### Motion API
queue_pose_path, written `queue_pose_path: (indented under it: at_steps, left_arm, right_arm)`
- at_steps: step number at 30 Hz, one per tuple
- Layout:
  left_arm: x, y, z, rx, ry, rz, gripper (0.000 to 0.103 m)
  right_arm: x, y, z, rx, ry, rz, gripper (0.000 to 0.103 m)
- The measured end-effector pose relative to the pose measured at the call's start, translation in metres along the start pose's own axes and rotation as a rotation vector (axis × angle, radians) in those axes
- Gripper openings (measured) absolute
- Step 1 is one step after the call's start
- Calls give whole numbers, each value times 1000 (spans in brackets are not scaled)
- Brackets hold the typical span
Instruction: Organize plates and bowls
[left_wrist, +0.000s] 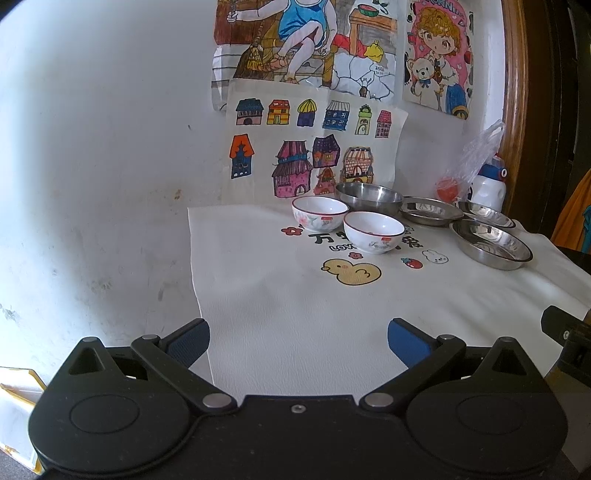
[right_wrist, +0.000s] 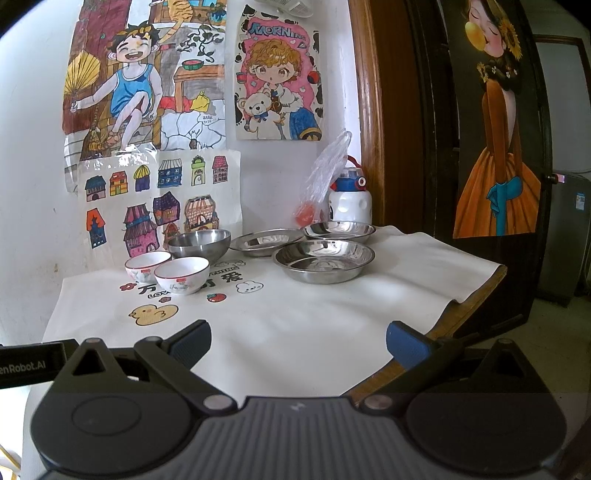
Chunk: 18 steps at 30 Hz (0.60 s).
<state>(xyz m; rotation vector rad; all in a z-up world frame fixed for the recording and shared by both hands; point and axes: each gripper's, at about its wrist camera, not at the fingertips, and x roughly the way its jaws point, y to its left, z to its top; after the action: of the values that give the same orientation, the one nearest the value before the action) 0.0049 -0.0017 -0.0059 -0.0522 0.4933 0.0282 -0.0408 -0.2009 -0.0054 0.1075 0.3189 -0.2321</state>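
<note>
Left wrist view: left gripper (left_wrist: 298, 341) spread wide, empty, low over white tablecloth (left_wrist: 295, 314).
Right gripper (right_wrist: 298, 341) likewise wide, empty; ceramic bowls (right_wrist: 181, 275), steel bowl (right_wrist: 199, 242), steel plates (right_wrist: 323, 260) beyond, near drawing-covered wall (right_wrist: 29, 147).

Low in the left wrist view, the left gripper (left_wrist: 298, 345) is matte black: two round housings, angled link arms with silver pivot pins, a small centre screw, and blue textured pads (left_wrist: 192, 341). The right gripper (right_wrist: 298, 345) matches, but its centre plate is ribbed grey. White lettering "enRobot.AI" shows at the left edge.
</note>
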Motion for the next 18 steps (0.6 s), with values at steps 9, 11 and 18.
queue_pose_path:
  at_steps: [9,11,18]
  left_arm:
    - [1,-1,-3,1,3,1,102]
    - [1,-1,-4,1,4,2,102]
    - [2,-2,-6,2,5,3,102]
  right_arm:
    - [2,0,-1,-11,9,1,103]
    - [1,1,-1,-14,9,-1,103]
    - [2,1,-2,-15,10,0,103]
